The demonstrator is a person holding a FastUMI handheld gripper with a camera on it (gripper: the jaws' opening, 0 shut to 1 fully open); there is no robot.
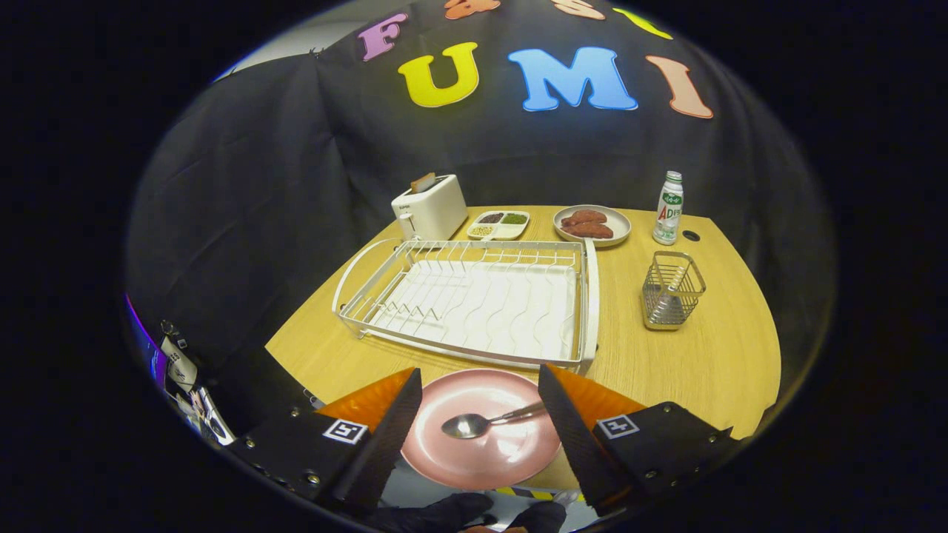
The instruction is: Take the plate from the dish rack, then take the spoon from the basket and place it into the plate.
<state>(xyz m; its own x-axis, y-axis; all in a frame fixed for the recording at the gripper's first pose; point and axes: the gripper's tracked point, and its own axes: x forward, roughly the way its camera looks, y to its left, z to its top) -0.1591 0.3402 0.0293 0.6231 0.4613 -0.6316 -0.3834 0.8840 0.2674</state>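
Observation:
A pink plate [485,428] lies on the wooden table between my two fingers, near the table's front edge. A metal spoon [481,422] rests in it, bowl toward the left finger and handle toward the right finger. My gripper [480,391] is open above the plate, with neither finger pressing on anything. Just beyond the plate stands the white wire dish rack [474,300], with no dishes in it. The small wire basket [672,290] stands to the rack's right.
Behind the rack stand a white toaster [431,208], a divided tray [500,224] of grains and a plate of sausages [592,224]. A white bottle [669,209] stands beyond the basket. A gloved hand [452,512] shows below the fingers.

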